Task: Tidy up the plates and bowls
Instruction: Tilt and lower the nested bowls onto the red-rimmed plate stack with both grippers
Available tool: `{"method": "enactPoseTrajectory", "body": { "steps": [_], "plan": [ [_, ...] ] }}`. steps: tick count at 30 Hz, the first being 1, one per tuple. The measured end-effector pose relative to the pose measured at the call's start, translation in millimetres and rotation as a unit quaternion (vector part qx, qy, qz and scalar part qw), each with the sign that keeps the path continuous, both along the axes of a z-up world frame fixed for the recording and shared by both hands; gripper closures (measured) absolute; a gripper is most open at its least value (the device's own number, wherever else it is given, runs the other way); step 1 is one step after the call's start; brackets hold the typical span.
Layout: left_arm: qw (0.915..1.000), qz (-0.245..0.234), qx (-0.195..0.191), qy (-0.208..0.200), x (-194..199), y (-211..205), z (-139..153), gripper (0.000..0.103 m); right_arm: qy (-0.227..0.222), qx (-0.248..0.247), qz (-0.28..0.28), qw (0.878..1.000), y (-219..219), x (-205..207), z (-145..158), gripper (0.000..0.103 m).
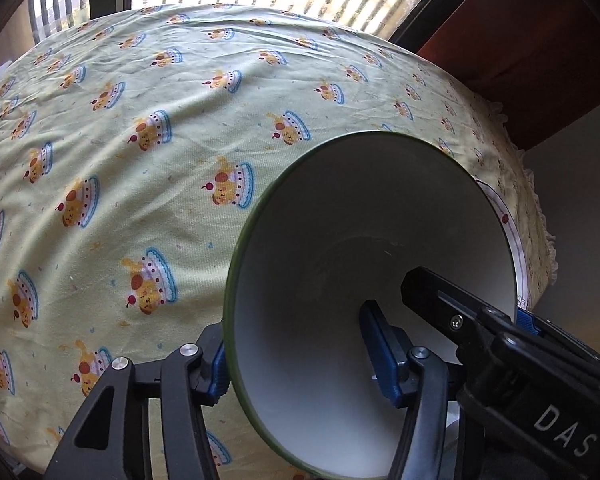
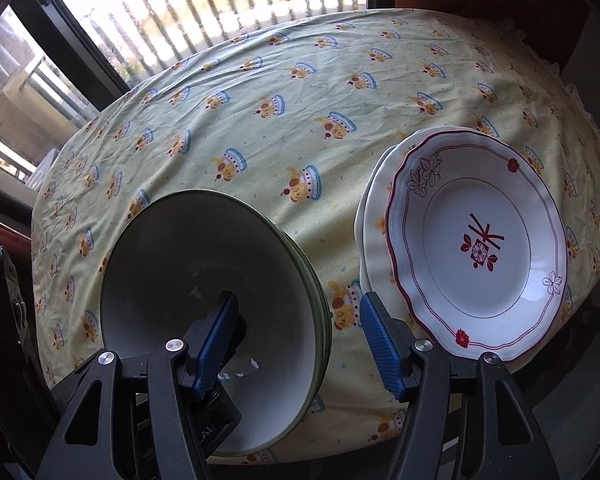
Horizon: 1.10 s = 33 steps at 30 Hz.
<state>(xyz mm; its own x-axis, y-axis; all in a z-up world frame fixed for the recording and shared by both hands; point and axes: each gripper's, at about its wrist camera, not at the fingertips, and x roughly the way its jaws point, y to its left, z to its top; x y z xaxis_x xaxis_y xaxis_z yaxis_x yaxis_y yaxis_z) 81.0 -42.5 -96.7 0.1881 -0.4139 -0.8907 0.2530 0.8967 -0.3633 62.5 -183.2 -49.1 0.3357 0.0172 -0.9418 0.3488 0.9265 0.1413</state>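
Stacking is being brought near completion: green-rimmed bowls (image 2: 220,312) are being nested, the top rim pinched by the closed left gripper (image 1: 300,356), while the right gripper (image 2: 296,344) is being held wide apart, empty, near stacked plates (image 2: 476,248) on the tablecloth (image 2: 260,128).

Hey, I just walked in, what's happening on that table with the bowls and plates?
A person is tidying dishes with two handheld claws. The left claw pinches the rim of a green-edged white bowl, one finger inside and one outside. The right claw straddles the same bowl's wall, which tops a nested stack; whether it grips is unclear. Beside it, a red-patterned plate lies on other plates on the yellow tablecloth.
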Motion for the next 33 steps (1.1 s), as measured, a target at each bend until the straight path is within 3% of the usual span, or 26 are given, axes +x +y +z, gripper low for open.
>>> {"method": "enactPoseTrajectory", "body": {
  "steps": [9, 18, 22, 30, 33],
  "plan": [
    [1.0, -0.003, -0.003, 0.002, 0.7, 1.8, 1.0, 0.049, 0.008, 0.025, -0.021, 0.999, -4.9, 3.6, -11.7, 0.036],
    [0.9992, 0.032, 0.019, -0.014, -6.4, -2.2, 4.2, 0.046, 0.002, 0.075, 0.013, 0.997, -14.9, 9.4, -23.1, 0.038],
    [0.9975, 0.065, 0.025, -0.013, -5.5, -3.8, 3.7, 0.043, -0.003, 0.09, 0.022, 0.996, -25.9, 11.2, -27.4, 0.046],
    [0.992, 0.111, 0.057, -0.018, -12.2, -8.5, 6.8, 0.045, 0.014, 0.142, 0.067, 0.988, -36.6, 18.5, -35.0, 0.05],
    [0.9904, 0.12, 0.065, -0.021, -14.8, -9.1, 8.3, 0.049, 0.015, 0.152, 0.089, 0.984, -33.0, 22.2, -36.1, 0.058]
  ]
}}
